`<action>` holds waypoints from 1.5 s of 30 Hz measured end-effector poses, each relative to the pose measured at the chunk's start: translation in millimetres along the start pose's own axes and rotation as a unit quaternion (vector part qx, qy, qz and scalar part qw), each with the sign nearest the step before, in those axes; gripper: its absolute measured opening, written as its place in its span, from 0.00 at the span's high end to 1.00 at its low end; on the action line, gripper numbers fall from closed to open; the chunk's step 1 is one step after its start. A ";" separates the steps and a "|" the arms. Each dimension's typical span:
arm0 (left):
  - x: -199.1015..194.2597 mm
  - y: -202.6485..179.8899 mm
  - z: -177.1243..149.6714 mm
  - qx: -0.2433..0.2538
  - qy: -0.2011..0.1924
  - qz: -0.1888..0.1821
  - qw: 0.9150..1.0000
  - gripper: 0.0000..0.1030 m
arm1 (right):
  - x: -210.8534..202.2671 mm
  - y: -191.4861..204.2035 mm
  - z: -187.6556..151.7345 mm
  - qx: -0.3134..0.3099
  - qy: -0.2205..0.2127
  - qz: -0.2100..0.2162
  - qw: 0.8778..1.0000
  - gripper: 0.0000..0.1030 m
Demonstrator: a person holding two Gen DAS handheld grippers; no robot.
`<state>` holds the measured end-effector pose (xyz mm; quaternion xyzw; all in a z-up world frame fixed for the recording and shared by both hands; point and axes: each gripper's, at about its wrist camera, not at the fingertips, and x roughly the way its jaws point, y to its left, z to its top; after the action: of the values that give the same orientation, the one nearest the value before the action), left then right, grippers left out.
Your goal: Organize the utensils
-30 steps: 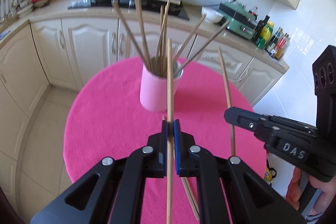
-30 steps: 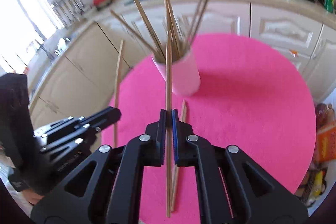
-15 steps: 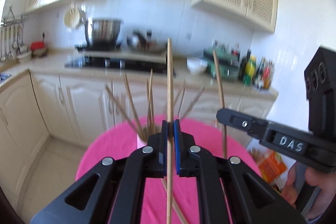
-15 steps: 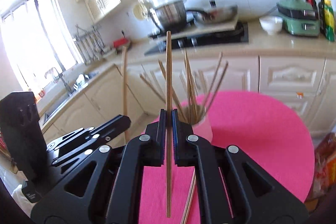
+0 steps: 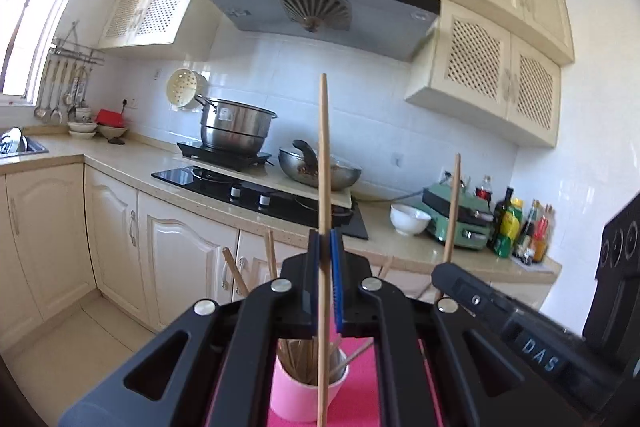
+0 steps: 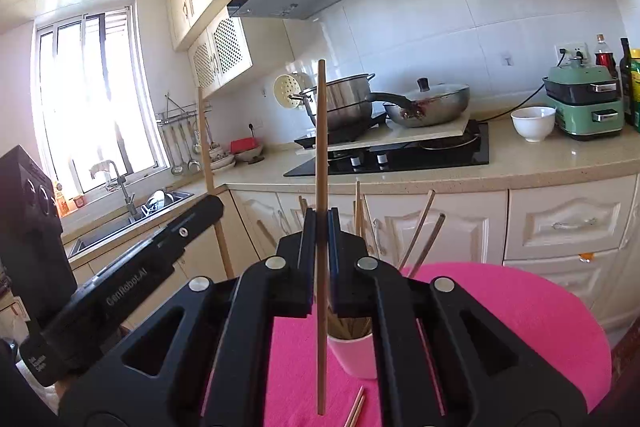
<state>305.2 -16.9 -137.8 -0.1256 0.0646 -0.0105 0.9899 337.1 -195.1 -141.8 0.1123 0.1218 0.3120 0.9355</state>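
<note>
One chopstick (image 5: 323, 187) stands upright, pinched between the fingers of my left gripper (image 5: 325, 279), its lower end over the pink cup (image 5: 306, 397) that already holds a splayed bundle of chopsticks; a second chopstick (image 6: 320, 211) is clamped the same way in my right gripper (image 6: 320, 259), held vertical, I judge, so each can drop tip-first into the cup. The cup sits on the pink-covered worktop (image 6: 520, 319), where at least one loose chopstick (image 6: 356, 409) lies near the cup, with the kitchen stove (image 6: 400, 151) beyond.
</note>
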 end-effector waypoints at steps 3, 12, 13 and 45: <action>16.1 7.4 -6.3 -0.027 -0.015 -0.003 1.000 0.94 | 16.1 -9.2 -4.4 -0.001 -0.014 0.010 1.000 0.94; 51.2 20.6 -27.3 -0.041 -0.044 0.016 0.998 0.94 | 48.7 -23.2 -13.8 -0.018 -0.046 0.031 0.998 0.94; 53.9 21.1 -28.4 -0.043 -0.046 0.016 0.998 0.94 | 51.3 -23.9 -14.6 -0.020 -0.048 0.034 0.998 0.94; 57.1 25.7 -107.7 0.004 0.058 0.041 0.997 0.94 | 67.9 -26.1 -27.9 -0.041 -0.043 0.033 0.998 0.94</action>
<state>347.8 -20.7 -254.8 -0.1183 0.1267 0.0229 0.9846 396.0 -170.3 -186.4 0.0915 0.0645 0.3426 0.9328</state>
